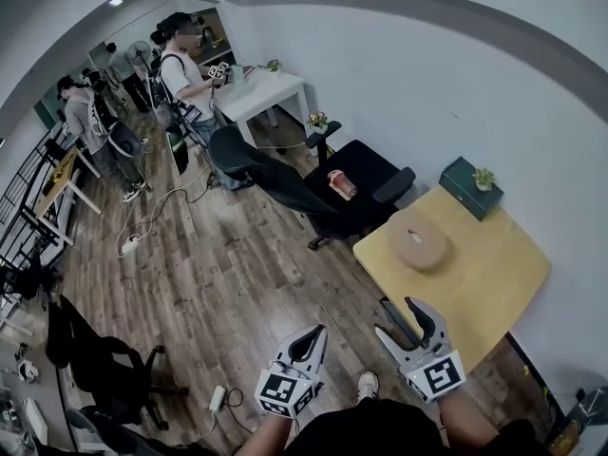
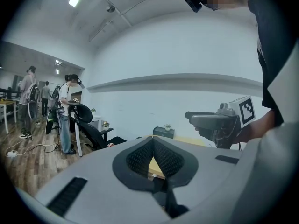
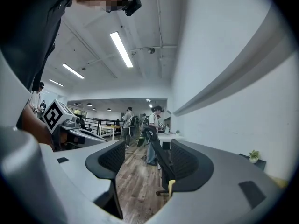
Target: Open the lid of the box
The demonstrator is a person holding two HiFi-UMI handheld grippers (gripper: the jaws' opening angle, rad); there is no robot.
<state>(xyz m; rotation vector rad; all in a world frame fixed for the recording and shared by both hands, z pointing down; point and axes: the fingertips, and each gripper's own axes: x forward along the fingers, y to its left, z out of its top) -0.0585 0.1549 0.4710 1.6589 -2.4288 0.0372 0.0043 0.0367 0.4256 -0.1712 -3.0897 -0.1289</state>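
Observation:
A round tan box with its lid on lies on the yellow table at the right. Behind it, against the wall, stands a dark green box with a small plant on top; this green box also shows in the left gripper view. Both grippers hang over the wooden floor in front of the table, apart from the boxes. My left gripper has its tips together and holds nothing. To its right, my right gripper stands open and empty, nearest the table's front corner.
A black office chair with a pink bottle on its seat stands just left of the table. Further back are a white table, several people, and cables with a power strip on the floor.

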